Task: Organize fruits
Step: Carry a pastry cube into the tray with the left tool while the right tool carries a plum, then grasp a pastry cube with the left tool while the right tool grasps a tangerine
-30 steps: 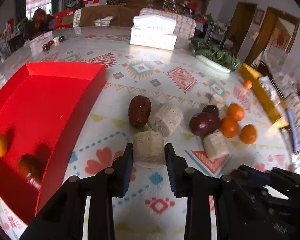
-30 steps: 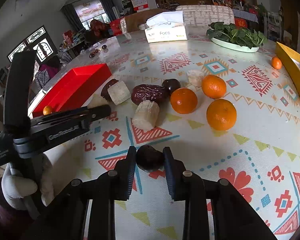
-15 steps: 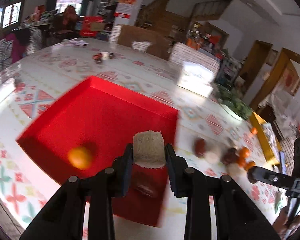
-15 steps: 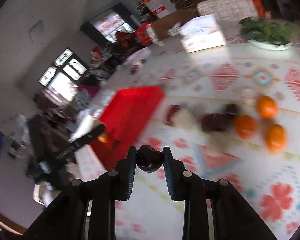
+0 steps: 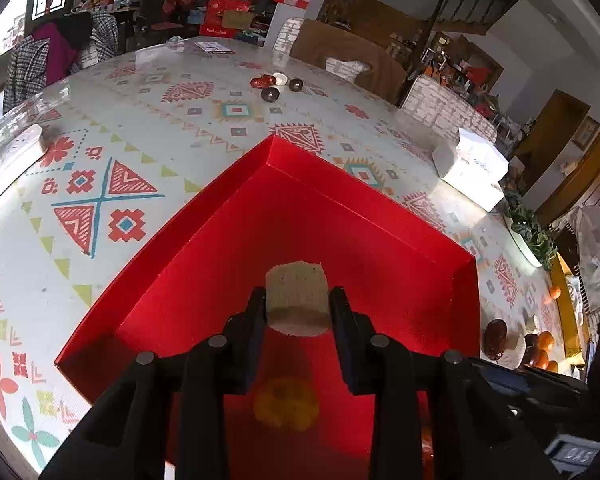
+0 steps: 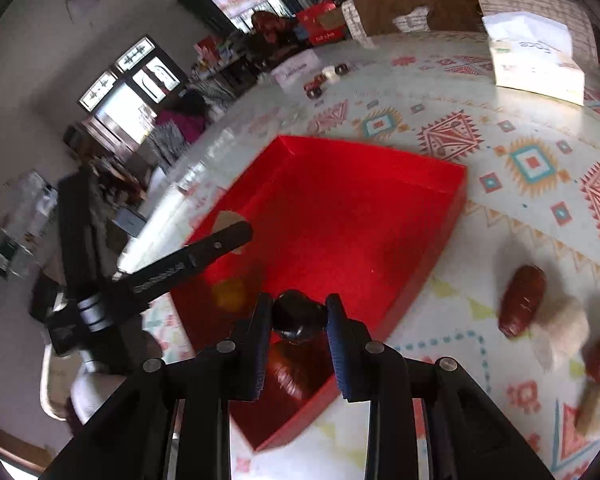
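So we've got both grippers loaded and parked over the red tray (image 5: 204, 216), which makes sense if the tray is where the fruit gets collected. The left gripper (image 5: 297, 312) is clamped on a pale cylindrical chunk (image 5: 296, 298), squeezed across its round sides so a flat end faces forward and nothing can roll out. It hangs above the tray floor, fingers pointing toward the far corner and tilted a bit downward.

The right gripper (image 6: 299, 322) is pinched shut on a small dark fruit (image 6: 299, 315), maybe a date or a plum, too blurry to call. It sits over the tray's near edge, angled down, with the left gripper's finger (image 6: 204, 248) reaching in from the side over the opposite part of the tray. We'd guess coming in from two sides is what keeps the tools from bumping.

Already inside the tray: a small orange fruit (image 5: 286, 402) right under the left gripper, and a reddish-brown fruit (image 6: 288, 372) below the right one. Out on the patterned worktop (image 6: 500, 208) we can see another dark red fruit (image 6: 522, 300) next to a pale piece (image 6: 564, 322), so there's more to fetch.

Our read: both drops are next. We'd release low, and slightly off from the pieces already lying underneath, because round stuff bounces.
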Demonstrator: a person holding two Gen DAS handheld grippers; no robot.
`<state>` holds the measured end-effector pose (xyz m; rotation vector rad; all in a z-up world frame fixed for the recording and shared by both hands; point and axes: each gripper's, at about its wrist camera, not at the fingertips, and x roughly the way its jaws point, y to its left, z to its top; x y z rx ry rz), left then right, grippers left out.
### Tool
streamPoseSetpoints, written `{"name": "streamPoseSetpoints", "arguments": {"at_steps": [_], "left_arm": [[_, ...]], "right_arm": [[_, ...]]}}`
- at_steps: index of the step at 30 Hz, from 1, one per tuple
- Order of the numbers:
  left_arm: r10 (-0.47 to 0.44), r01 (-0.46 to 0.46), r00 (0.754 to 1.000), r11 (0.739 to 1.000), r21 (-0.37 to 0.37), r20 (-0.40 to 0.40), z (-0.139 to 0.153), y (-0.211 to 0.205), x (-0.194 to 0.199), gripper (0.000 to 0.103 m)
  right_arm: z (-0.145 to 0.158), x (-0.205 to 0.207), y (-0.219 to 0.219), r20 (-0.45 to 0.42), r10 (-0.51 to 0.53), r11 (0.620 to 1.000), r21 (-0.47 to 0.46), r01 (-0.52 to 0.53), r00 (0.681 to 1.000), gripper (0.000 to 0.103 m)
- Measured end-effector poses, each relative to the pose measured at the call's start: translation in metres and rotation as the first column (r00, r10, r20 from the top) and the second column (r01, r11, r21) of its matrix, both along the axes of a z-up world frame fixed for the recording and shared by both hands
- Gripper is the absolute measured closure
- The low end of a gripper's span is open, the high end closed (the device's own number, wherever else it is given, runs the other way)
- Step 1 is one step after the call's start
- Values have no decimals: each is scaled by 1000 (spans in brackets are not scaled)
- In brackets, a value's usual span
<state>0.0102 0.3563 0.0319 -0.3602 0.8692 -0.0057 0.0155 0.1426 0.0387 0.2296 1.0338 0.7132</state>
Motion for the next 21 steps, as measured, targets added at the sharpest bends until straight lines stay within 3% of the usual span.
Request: {"name": "streamPoseSetpoints", "arguments": {"at_steps": [3, 5, 7, 9, 16, 21], "left_arm": [[0, 0, 1000, 1000, -24, 4, 0, 1, 0, 68], [7, -7, 1000, 999, -36, 11, 2, 2, -4, 56], [16, -15, 999, 999, -32, 28, 7, 1, -10, 55], [25, -23, 998, 999, -34, 54, 16, -1, -20, 53], [52, -44, 983, 998, -47, 175, 53, -16, -67, 31], [10, 8, 976, 997, -83, 217, 70, -48, -87, 28]], "right_arm": [[-5, 4, 8, 11, -8, 1000, -24, 8, 1000, 72], [-6, 5, 12, 20, 0, 999, -42, 1, 1000, 70], [-6, 3, 12, 32, 2, 999, -51, -1, 999, 51], [-2, 0, 6, 52, -9, 999, -42, 12, 999, 46], [19, -21, -33, 97, -75, 997, -1, 76, 992, 41], [25, -42, -82, 110, -147, 989, 32, 144, 983, 40]]}}
